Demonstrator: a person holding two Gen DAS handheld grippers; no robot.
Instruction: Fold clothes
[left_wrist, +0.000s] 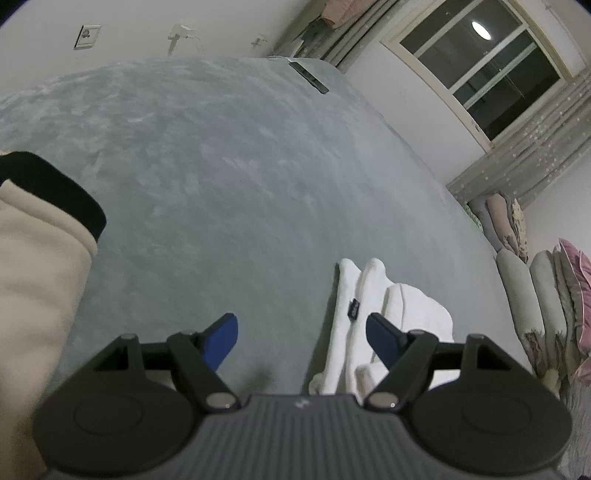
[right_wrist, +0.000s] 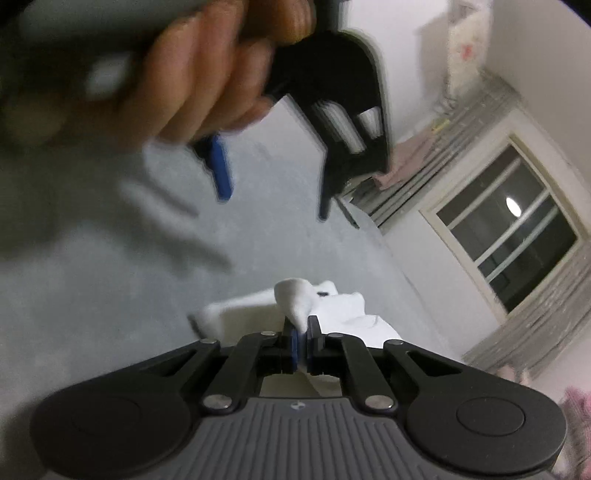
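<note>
White garment (right_wrist: 343, 314) pinched in right tool (right_wrist: 301, 345); left tool (left_wrist: 301, 332) spread, empty.

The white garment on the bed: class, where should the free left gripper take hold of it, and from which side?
Judging by its pose, grip the far rounded end of the white garment, coming from above. It lies bunched on the grey blanket, and the right gripper already pinches its near fold. The left gripper is open and empty beside it.
</note>
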